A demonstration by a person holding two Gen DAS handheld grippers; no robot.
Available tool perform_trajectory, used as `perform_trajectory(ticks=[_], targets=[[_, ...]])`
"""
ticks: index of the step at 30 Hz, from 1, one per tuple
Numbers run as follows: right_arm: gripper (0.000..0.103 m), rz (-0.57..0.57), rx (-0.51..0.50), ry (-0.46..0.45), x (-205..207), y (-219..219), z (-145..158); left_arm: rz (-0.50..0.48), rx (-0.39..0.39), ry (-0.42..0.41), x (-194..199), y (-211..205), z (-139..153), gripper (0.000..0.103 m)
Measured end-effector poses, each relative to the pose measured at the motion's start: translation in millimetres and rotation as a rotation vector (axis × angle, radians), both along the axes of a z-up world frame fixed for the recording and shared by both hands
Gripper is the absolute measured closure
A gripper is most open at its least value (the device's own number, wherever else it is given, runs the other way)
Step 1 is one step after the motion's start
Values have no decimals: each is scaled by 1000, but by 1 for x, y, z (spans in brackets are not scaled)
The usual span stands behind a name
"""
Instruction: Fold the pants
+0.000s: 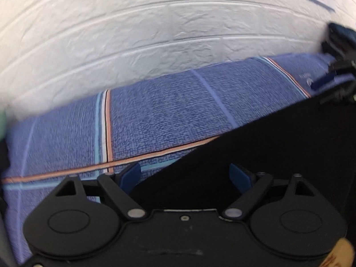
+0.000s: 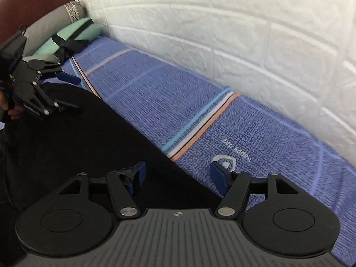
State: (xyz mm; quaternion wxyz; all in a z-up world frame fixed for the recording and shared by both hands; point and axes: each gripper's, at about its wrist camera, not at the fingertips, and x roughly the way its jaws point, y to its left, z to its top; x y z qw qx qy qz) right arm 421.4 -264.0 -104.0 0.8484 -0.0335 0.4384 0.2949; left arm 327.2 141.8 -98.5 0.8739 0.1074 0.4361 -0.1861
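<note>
Black pants (image 1: 278,151) lie flat on a blue striped bedsheet (image 1: 166,111), with a straight edge running diagonally. In the left wrist view my left gripper (image 1: 185,175) is open, its blue pads astride that edge just above the cloth. In the right wrist view the pants (image 2: 77,144) fill the lower left. My right gripper (image 2: 178,175) is open over their edge, its left pad above the black cloth and its right pad above the sheet. The left gripper (image 2: 71,92) shows far left over the pants, open. The right gripper (image 1: 329,82) shows blurred at the far right of the left wrist view.
A white brick-pattern wall (image 2: 244,33) runs along the far side of the bed. A teal pillow (image 2: 73,35) with a black strap and a grey pillow (image 2: 51,22) lie at the head of the bed. The sheet (image 2: 222,133) carries a printed logo.
</note>
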Motion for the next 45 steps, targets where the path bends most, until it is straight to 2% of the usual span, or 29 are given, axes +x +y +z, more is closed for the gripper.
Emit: perform_trajectory(ticks=[1,2,3,4,7,12,13,15,19,21,23,24,25,26,28,31,33,35,37,38,39,40,41,43,45], targets=[[0,7,16,-1,0,0,-1,12,-20,6,1,4,-2,21],[2,16,29,5,-1,0,-1,21,-32,1,0,3,-2,35],[34,35,39,20,-4,0,0,13,-48,-6,-3,3,0,63],[87,50,44,36,-6,1,2,8,-51,-12,-4,3,1,78],[98,44,72,48,-15,-3,8,12,-13,-26,-7,-4,3,89],[101,-65,56,-22,-22,-3,23,108,-28,-48,5,-2,9,94],[101,-75,56,-20,-22,-2,25,115,-27,-50,4,-3,10,102],[101,-85,47,-26,-25,0,32,138,-7,-63,2,-3,15,103],[100,-87,71,-37,-41,-9,45,160,-66,-86,-16,7,39,103],[100,-73,83,-56,-53,-12,54,150,-55,-111,-26,7,46,103],[100,-58,60,-74,-56,-10,57,124,-58,-104,-31,9,47,90],[100,-57,51,-76,-58,-10,58,108,-61,-104,-32,10,46,59],[100,-58,50,-78,-59,-9,58,88,-54,-108,-33,10,46,24],[100,-63,55,-79,-60,-9,58,74,-37,-126,-35,10,46,18],[100,-71,66,-80,-60,-8,58,25,-21,-134,-32,7,43,19],[100,-73,71,-79,-61,-10,59,-33,-27,-63,-22,2,36,18],[100,-77,73,-76,-63,-10,60,-57,4,-12,-9,-1,21,17],[100,-80,73,-69,-64,-10,58,-56,17,38,-4,2,8,17],[100,-79,73,-55,-64,-11,54,-39,-4,80,3,8,-5,17],[100,-77,70,-49,-63,-10,52,-33,-18,71,1,10,-8,18],[100,-76,67,-43,-62,-10,50,-36,-18,61,-1,10,-9,25],[100,-80,66,-38,-62,-11,48,-53,-17,46,-4,9,-8,41],[100,-84,68,-33,-60,-11,46,-64,-16,33,-9,6,-5,51],[100,-101,83,-24,-57,-13,45,-59,-16,26,-11,4,-1,83],[100,-106,93,-27,-58,-12,47,-29,-36,37,-10,2,3,89]])
